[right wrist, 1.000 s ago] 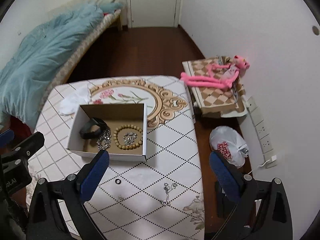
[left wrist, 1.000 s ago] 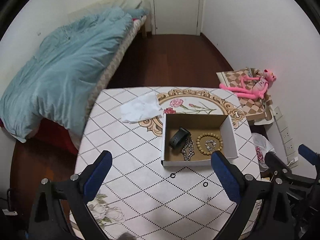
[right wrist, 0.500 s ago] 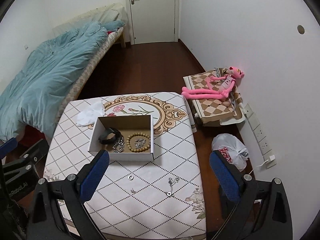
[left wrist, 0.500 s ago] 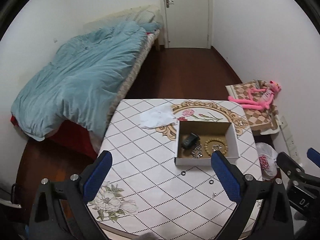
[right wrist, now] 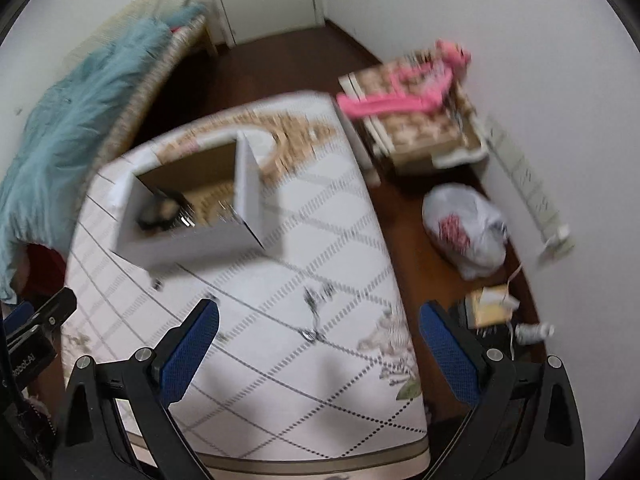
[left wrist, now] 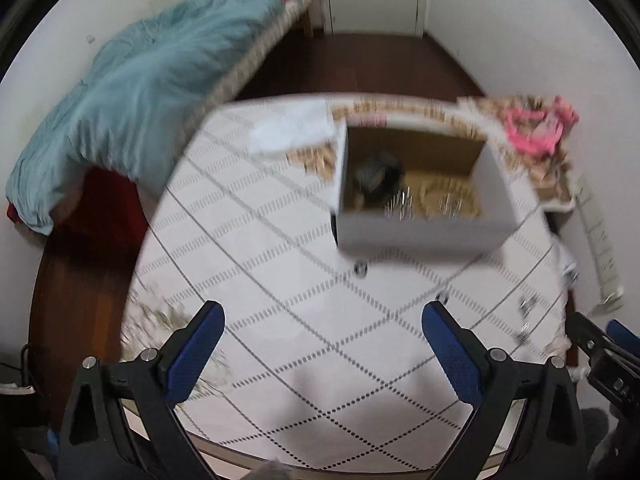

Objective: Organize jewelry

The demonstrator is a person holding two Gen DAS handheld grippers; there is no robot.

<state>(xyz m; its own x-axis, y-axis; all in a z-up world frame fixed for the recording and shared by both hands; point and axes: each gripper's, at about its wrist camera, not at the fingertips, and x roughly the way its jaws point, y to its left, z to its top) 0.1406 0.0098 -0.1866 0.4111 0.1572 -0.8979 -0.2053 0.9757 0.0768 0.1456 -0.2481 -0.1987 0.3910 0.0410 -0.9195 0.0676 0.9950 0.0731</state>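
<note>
An open cardboard box (left wrist: 420,236) stands on the white diamond-patterned table (left wrist: 280,280). It holds a black band (left wrist: 376,174), a silver chain (left wrist: 400,204) and a wooden bead bracelet (left wrist: 448,196). Two small dark rings (left wrist: 361,270) lie loose in front of it. Silver earring pieces (right wrist: 314,312) lie near the table's right side. My left gripper (left wrist: 322,312) hangs open above the bare tabletop, short of the box. My right gripper (right wrist: 319,310) is above the earring pieces, its wide jaws closing with nothing between them. The box (right wrist: 192,246) lies to its upper left. Both views are motion-blurred.
A white cloth (left wrist: 292,132) lies on the table behind the box. A bed with a teal duvet (left wrist: 132,92) is on the left. On the floor at the right are a pink plush toy (right wrist: 404,88) on a checked case and a white plastic bag (right wrist: 464,228).
Both grippers rose well above the table, then came back down close to it. The right view has rolled, so the table now looks tilted. Both pictures have turned blurry.
</note>
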